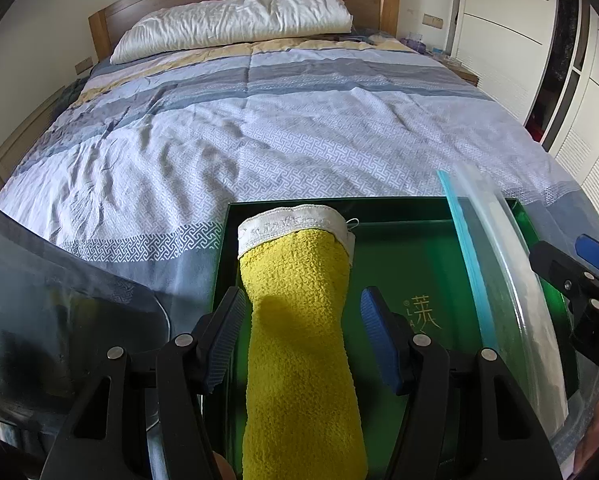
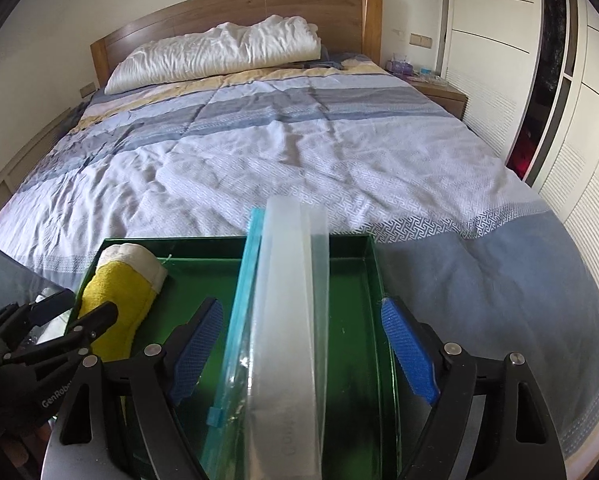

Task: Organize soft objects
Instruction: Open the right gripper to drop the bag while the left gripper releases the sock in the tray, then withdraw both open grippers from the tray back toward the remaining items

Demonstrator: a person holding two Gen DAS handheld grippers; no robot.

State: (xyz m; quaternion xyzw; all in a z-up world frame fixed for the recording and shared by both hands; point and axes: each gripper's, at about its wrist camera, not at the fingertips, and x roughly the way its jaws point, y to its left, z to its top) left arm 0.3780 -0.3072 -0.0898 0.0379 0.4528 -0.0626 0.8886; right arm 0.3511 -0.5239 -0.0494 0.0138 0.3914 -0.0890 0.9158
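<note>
A yellow terry mitt with a white cuff lies in a green tray on the bed. My left gripper is open, its blue pads either side of the mitt, not pressing it. A clear zip bag with a teal strip stands on edge in the tray, between the spread pads of my right gripper, which is open. The mitt and my left gripper show at the left of the right wrist view. The bag and my right gripper show at the right of the left wrist view.
The tray sits at the foot of a bed with a blue-grey patterned duvet. A white pillow lies by the wooden headboard. White wardrobes stand on the right. A dark translucent sheet lies at the left.
</note>
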